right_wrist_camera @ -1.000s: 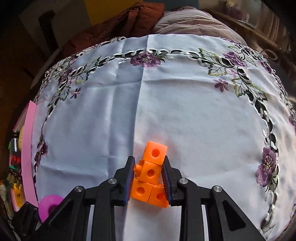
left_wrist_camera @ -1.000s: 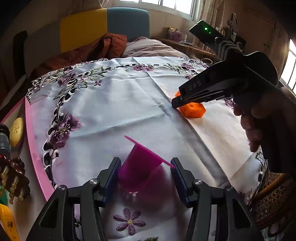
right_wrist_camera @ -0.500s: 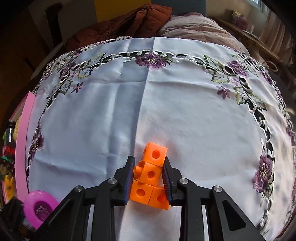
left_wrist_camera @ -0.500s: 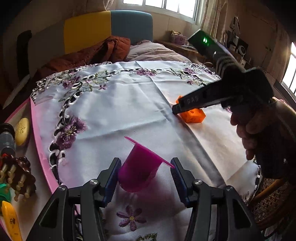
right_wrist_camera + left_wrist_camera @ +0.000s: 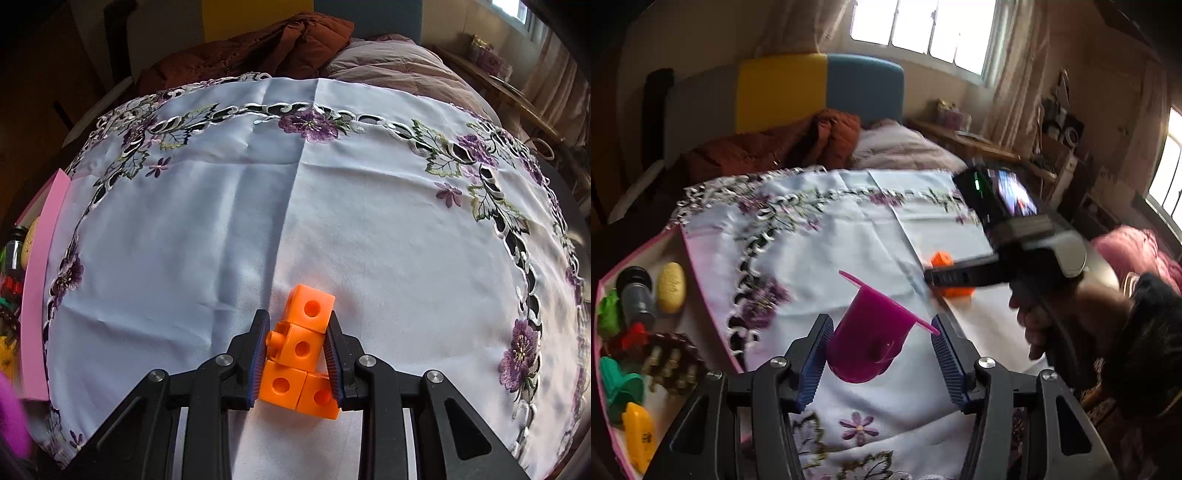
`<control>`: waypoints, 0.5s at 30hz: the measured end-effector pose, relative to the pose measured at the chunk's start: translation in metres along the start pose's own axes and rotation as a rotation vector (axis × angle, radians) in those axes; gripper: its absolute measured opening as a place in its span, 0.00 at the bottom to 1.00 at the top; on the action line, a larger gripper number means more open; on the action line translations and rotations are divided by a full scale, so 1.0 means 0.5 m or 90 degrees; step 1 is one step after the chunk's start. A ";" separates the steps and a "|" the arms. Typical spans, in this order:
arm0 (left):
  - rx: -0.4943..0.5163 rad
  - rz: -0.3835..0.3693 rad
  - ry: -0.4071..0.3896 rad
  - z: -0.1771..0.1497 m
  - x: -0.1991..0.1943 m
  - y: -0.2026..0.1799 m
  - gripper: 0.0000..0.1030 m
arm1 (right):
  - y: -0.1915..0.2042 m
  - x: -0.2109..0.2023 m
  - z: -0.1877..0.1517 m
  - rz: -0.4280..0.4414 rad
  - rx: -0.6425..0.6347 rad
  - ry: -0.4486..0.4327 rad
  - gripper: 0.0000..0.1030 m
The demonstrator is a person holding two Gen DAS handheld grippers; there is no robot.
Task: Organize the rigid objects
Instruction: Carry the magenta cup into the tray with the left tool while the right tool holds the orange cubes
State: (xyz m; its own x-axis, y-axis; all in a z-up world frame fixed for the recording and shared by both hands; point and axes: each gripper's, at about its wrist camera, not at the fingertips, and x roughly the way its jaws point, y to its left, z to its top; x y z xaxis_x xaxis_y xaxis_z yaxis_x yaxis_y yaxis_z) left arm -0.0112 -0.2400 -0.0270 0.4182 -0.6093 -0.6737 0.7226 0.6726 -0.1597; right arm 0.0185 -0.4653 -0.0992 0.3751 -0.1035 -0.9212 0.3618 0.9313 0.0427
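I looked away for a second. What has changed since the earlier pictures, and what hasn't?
The left hand-held gripper has lifted the magenta plastic funnel-shaped cup higher above the white embroidered tablecloth, still gripping it. The right hand-held gripper stays clamped on the orange cluster of linked plastic cubes, resting in the same spot.

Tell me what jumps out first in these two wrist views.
The magenta cup stands out, tilted between the left gripper fingers above the embroidered white tablecloth. Next, the cluster of orange linking cubes clamped in the right gripper low on that cloth. At the far left, a pink tray holds small toys.
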 end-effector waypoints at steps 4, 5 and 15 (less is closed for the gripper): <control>-0.028 0.010 -0.017 0.010 -0.029 0.031 0.54 | 0.000 0.000 0.001 -0.003 -0.004 -0.001 0.29; -0.034 0.013 -0.019 0.011 -0.035 0.039 0.54 | 0.001 0.000 0.001 -0.002 -0.005 -0.002 0.29; -0.153 0.084 -0.063 0.007 -0.132 0.191 0.54 | 0.005 -0.001 0.001 -0.009 -0.016 -0.004 0.29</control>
State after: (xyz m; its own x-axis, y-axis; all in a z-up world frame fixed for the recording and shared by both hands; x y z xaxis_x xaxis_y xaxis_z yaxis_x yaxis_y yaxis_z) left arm 0.0324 -0.1370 0.0045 0.5606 -0.5398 -0.6279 0.5121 0.8219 -0.2493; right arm 0.0199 -0.4630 -0.0987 0.3753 -0.1190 -0.9192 0.3456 0.9382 0.0197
